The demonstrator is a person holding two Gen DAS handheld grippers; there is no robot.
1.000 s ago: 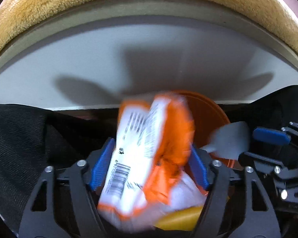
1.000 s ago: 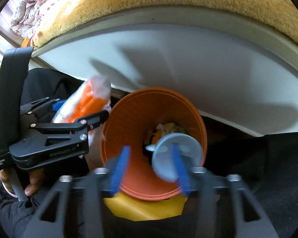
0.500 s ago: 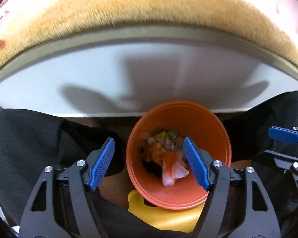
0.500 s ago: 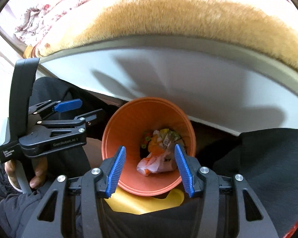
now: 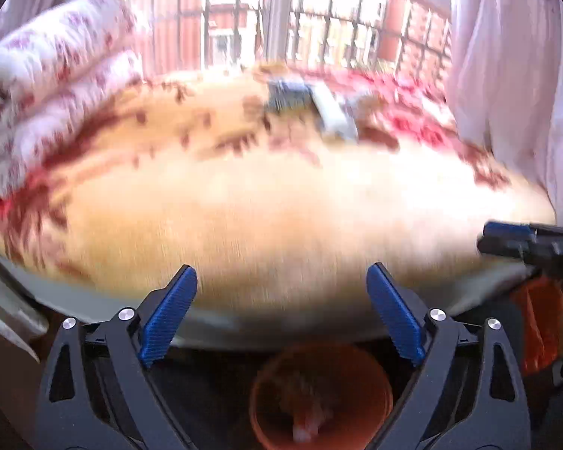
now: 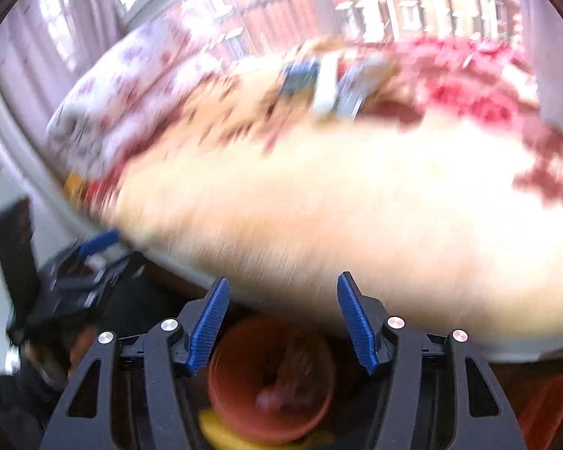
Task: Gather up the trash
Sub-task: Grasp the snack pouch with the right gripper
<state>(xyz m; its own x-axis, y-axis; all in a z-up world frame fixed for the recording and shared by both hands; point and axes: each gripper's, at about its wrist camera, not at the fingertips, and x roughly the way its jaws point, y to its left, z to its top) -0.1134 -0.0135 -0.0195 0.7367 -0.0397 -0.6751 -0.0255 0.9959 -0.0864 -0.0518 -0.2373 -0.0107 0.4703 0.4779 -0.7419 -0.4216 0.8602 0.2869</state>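
Observation:
An orange bin (image 5: 320, 397) with crumpled wrappers inside sits low in the left wrist view, below a bed's edge. Above it my left gripper (image 5: 281, 305) has its jaws opening wide, with nothing between them. The same bin (image 6: 270, 378) shows in the right wrist view under my right gripper (image 6: 283, 313), whose jaws are also opening and hold nothing. Far back on the bed lie blurred blue and white packets (image 5: 311, 107), also the packets (image 6: 326, 82) in the right wrist view. Both pictures are smeared by motion.
A tan fleece blanket (image 5: 281, 202) with red flowers covers the bed. A folded flowered quilt (image 5: 45, 86) lies at the left. Behind are a barred window (image 5: 281, 15) and pale curtains (image 5: 514, 56). The other gripper (image 5: 532, 243) shows at the right edge.
The orange and white wrapper and the pale round lid left the grippers and dropped into the bin. Both grippers then rose and tilted up, so the bed top and window came into view.

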